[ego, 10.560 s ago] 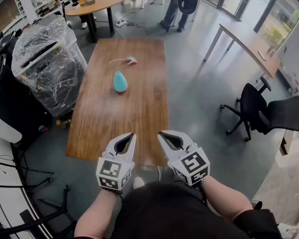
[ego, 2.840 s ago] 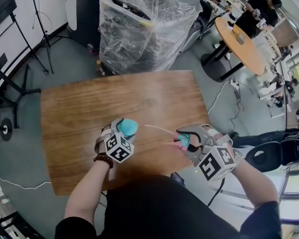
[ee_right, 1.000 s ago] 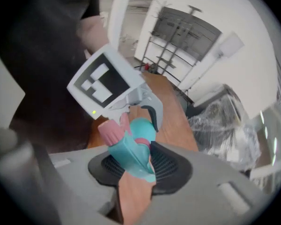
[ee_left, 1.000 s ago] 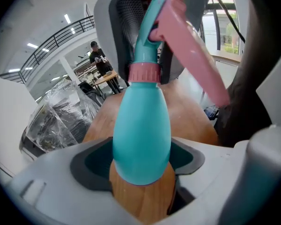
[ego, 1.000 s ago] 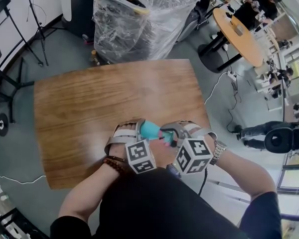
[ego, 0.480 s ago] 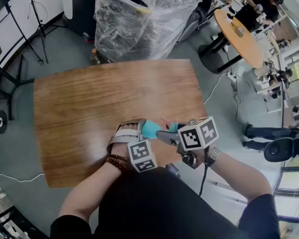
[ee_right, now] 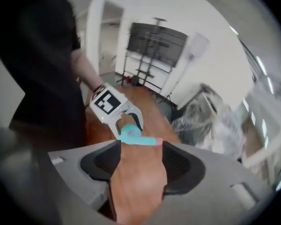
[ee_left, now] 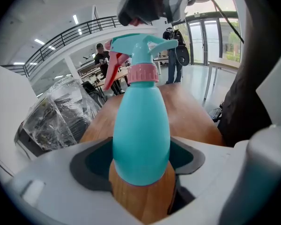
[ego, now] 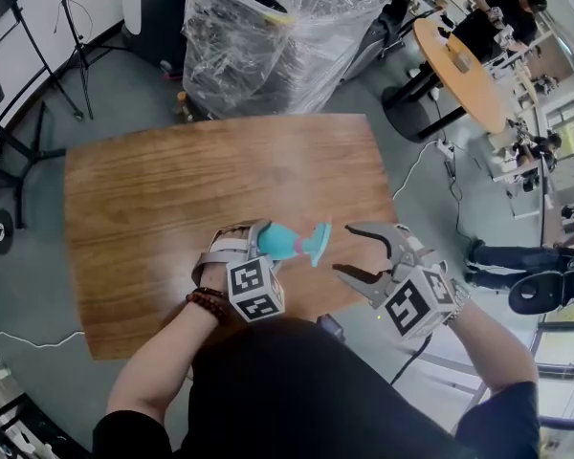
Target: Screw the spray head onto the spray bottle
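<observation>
Spray bottle point(ego: 279, 244) being clamped around its belly by left tongs point(ego: 260, 245), hovering above tabletop point(ego: 172, 199), long axis aiming spray head point(ego: 316, 241) straight at right tongs point(ego: 347, 250), which are just opening wide, holding nothing, waiting just beside that head.

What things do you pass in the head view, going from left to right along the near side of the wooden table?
left gripper, gripping the bottle → spray bottle → spray head, sitting on the bottle's neck → right gripper, whose jaws have just been opening, with nothing between them
</observation>
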